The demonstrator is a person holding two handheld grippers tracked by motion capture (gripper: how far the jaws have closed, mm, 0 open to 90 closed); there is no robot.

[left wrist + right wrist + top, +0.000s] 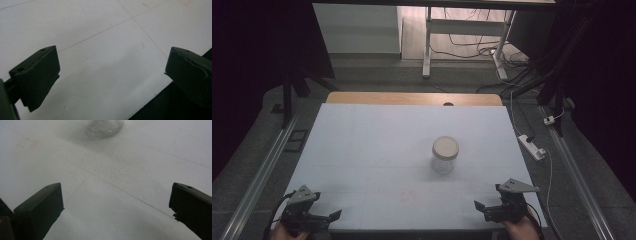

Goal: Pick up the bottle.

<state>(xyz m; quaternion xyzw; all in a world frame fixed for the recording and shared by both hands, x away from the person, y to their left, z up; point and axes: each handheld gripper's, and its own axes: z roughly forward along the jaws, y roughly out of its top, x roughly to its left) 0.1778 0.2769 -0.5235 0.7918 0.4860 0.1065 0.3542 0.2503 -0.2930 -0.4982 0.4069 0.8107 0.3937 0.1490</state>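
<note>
Jar [445,155]: clear glass, round cream lid on, upright, right of centre on the white table top [362,150].

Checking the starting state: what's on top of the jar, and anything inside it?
A round beige lid sits on the clear glass jar. Through the wall nothing obvious shows, but the lid covers the opening and the glass is dim, so its contents can't be settled.

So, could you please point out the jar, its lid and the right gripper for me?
jar [443,165]: high view, on its clear glass wall below the lid.
lid [445,147]: high view, on the middle of its flat top.
right gripper [483,210]: high view, midway between its open fingertips.
</note>
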